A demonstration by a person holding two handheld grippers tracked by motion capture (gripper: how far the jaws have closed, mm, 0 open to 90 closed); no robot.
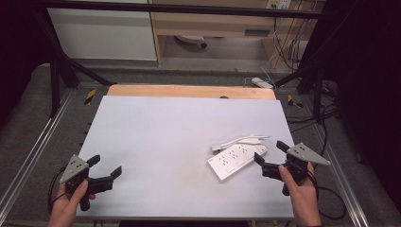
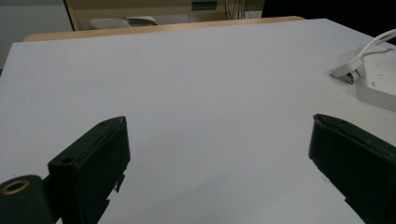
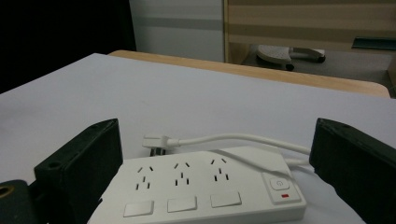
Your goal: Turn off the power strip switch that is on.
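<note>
I'm counting two grippers, two hands, one power strip, all on or over one pale table top (image 1: 179, 137). I'll use the strip as my landmark.

Far to the strip's left, at the near corner of the table, sits the left gripper (image 1: 105, 166), held in the left hand (image 1: 66, 208). Its jaws stand wide apart with nothing between them; in the left gripper view the left gripper (image 2: 219, 154) frames only bare table, and the strip is cut off at the right edge, so I only get a corner and its plug there.

Now the white power strip (image 1: 235, 160) itself: it lies flat on the table, right of centre and toward the near edge, angled. From the right gripper view the power strip (image 3: 205, 193) shows three socket groups, three rocker switches below them, and one round button with a red mark under it. One white cord (image 3: 233, 138) loops behind it, ending in one plug (image 3: 156, 142) lying on the table. The strip's near edge is cropped by the frame bottom.

Just right of the strip, the right gripper (image 1: 270, 152) in the right hand (image 1: 302, 196) has its jaws spread wide, one either side of the strip's end; I can't tell whether they touch it.
</note>
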